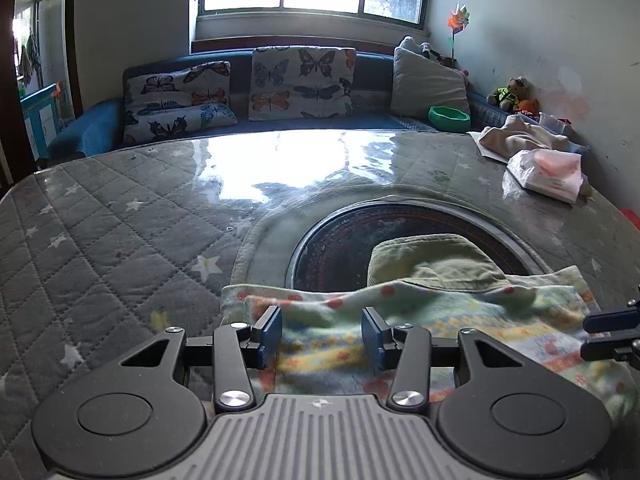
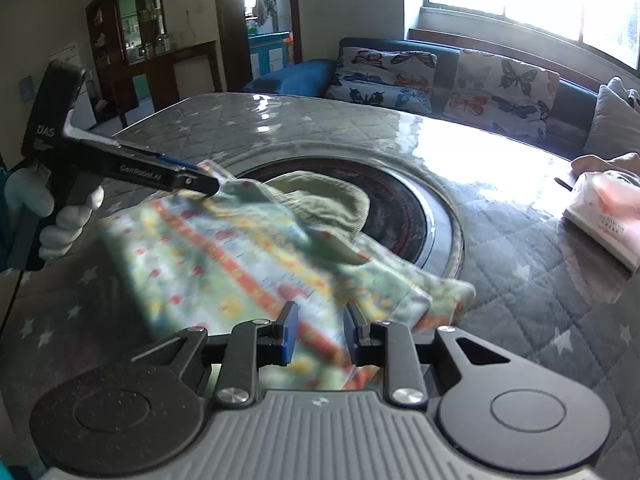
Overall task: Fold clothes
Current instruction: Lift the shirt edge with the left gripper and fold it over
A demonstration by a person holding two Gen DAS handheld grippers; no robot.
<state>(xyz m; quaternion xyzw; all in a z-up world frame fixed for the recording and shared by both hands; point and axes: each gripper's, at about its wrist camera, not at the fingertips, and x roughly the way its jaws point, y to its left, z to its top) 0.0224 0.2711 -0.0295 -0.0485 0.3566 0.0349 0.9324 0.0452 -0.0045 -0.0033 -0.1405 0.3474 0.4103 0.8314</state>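
A light-green patterned garment [image 1: 460, 320] with red dots and yellow-orange bands lies on the quilted grey table [image 1: 120, 216], partly over a round dark recess [image 1: 340, 240]. An olive corduroy piece [image 1: 432, 260] pokes out beyond its far edge. My left gripper [image 1: 321, 336] is open low over the garment's near-left part, with cloth showing between the fingers. In the right wrist view the left gripper [image 2: 200, 182] is held by a white-gloved hand [image 2: 68, 216], its tip at the garment's [image 2: 224, 256] far corner. My right gripper [image 2: 321, 334] is open over the near edge; the cloth there is blurred.
A pink tissue pack [image 1: 548, 174] and a beige cloth [image 1: 520, 136] lie at the table's right side. Behind the table stands a blue sofa with butterfly cushions [image 1: 304, 80] and a green bowl [image 1: 450, 118]. The tissue pack [image 2: 608, 212] also shows at right in the right wrist view.
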